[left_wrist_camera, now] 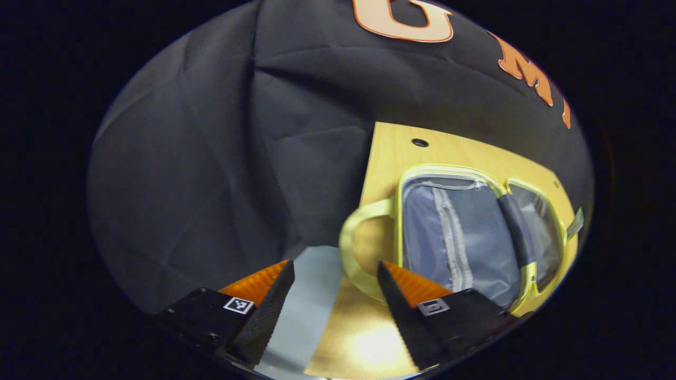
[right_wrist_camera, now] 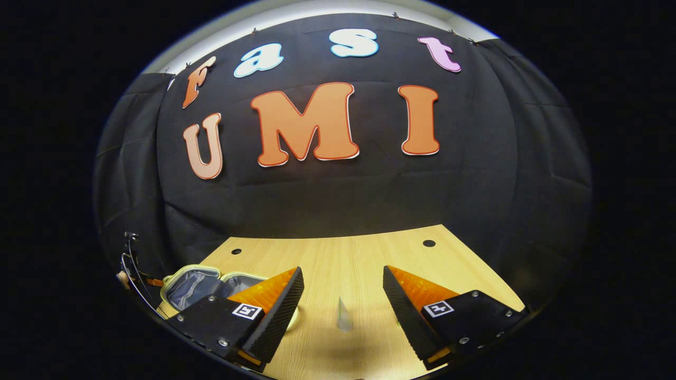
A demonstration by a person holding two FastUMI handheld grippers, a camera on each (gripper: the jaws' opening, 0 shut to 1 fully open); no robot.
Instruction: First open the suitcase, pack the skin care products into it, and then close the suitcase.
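Left gripper [left_wrist_camera: 334, 272]: fingers spread wide, nothing between them, hovering at the near left edge of the wooden table [left_wrist_camera: 391, 153]. Suitcase [left_wrist_camera: 475, 232]: yellow-green trim, grey lining, lying open flat on the table, loop handle [left_wrist_camera: 351, 248] toward the gripper. Right gripper [right_wrist_camera: 343, 277]: fingers apart, empty, above the table. Small pale tube [right_wrist_camera: 344, 314]: upright on the table between the right fingers, untouched. Suitcase [right_wrist_camera: 198, 285] at far left in right gripper view.

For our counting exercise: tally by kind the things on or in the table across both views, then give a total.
Suitcase, open: 1
Small pale upright item on the table: 1
Round holes in the table, and: 2
Total: 4
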